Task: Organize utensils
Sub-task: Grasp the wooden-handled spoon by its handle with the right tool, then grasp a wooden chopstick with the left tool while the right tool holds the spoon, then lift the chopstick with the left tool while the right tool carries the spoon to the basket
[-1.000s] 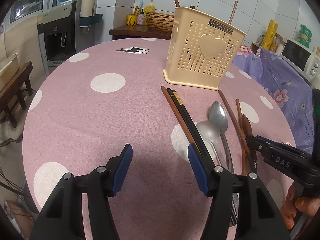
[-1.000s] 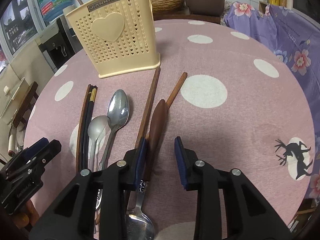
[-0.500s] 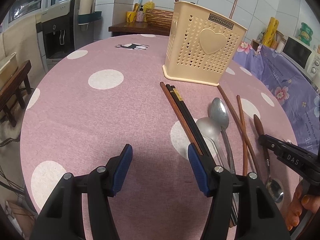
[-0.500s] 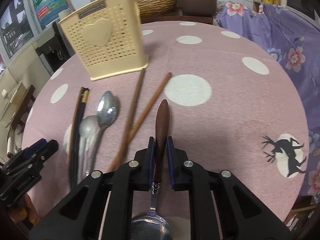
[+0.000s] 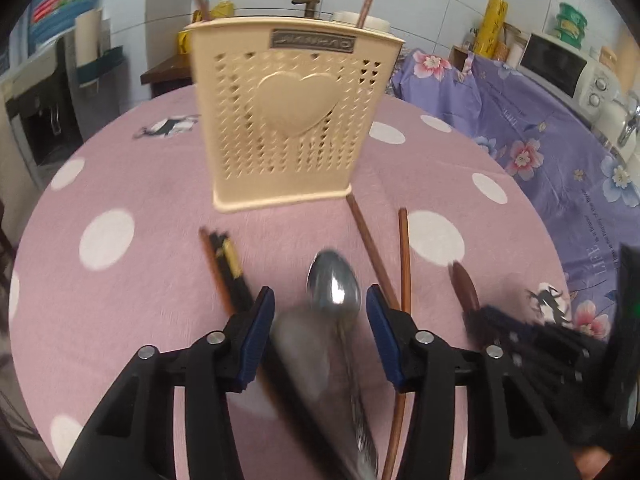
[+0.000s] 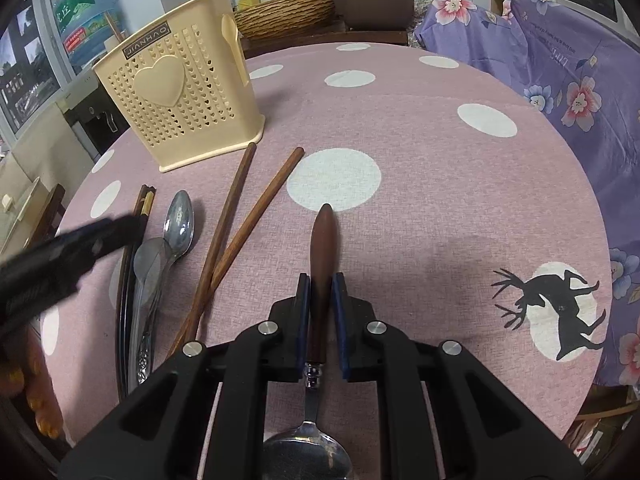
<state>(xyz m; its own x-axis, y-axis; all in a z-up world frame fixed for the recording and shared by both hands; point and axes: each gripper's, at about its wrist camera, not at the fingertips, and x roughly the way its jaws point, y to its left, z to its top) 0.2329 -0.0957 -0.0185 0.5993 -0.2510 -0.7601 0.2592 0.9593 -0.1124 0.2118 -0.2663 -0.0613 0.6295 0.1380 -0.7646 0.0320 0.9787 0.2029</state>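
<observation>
Right wrist view shows the right tongs [image 6: 320, 312] clamped on the wooden handle of a spoon [image 6: 325, 248], its steel bowl toward the camera below the pads, handle tip over the pink dotted tabletop [image 6: 420, 208]; left wrist view alone shows the left tongs [image 5: 320, 320], part open and just closing, with two steel spoons [image 5: 335, 288] between the pads, untouched; the cream holder [image 5: 288, 120] stands upright beyond, brown chopsticks [image 6: 236, 232] lying beside.
</observation>
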